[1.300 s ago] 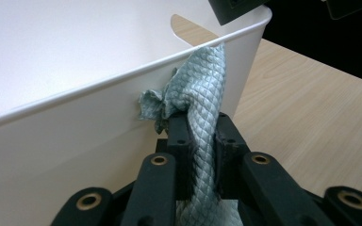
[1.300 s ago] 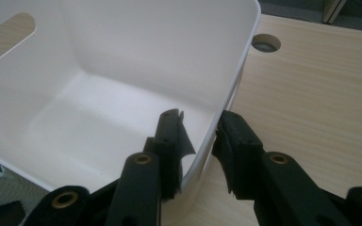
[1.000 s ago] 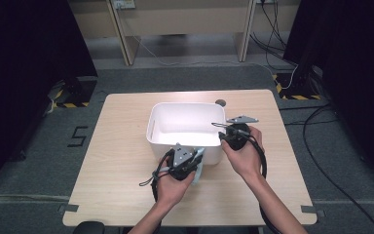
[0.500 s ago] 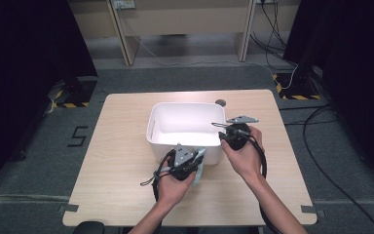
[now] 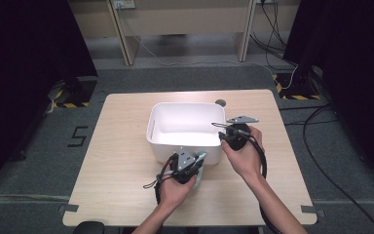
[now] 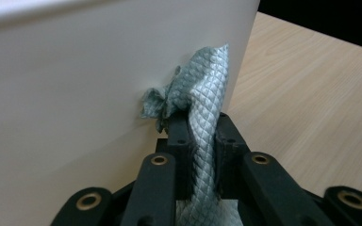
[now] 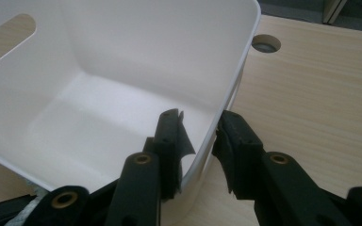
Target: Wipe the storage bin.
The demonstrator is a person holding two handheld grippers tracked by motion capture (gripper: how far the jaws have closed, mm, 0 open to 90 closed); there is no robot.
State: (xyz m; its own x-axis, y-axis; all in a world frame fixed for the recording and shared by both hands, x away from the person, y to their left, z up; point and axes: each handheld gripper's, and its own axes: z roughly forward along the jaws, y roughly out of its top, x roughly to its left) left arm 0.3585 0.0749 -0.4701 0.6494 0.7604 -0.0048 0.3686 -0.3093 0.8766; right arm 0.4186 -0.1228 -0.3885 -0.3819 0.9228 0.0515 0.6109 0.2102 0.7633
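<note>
Against the near outer wall of the white bin [image 5: 187,127], close to its near right corner, a grey-green quilted cloth [image 6: 202,101] is bunched and pressed onto the plastic. The left gripper [image 5: 195,163] has its jaws closed tight on that cloth, which runs up between the pads and spills out above them, touching the wall. The right gripper [image 7: 198,134] straddles the bin's right-hand rim, one jaw inside the bin and one outside; its jaws stand partly apart with the thin wall between them, and whether the pads actually press on it cannot be told. In the high view this gripper [image 5: 226,134] sits at the bin's right edge, well clear of the other hand.

The bin's inside is bare and white, with a handle slot [image 7: 9,40] in the far wall. To the right of the bin the wooden table [image 5: 121,161] is open out to its edge, and a wide free strip lies to the bin's left and along the near side. A round cable hole [image 5: 220,103] sits just behind the bin's far right corner. Around the table is grey carpet [image 5: 58,161], with dark curtains at both sides and pale cabinets [image 5: 185,19] at the back.
</note>
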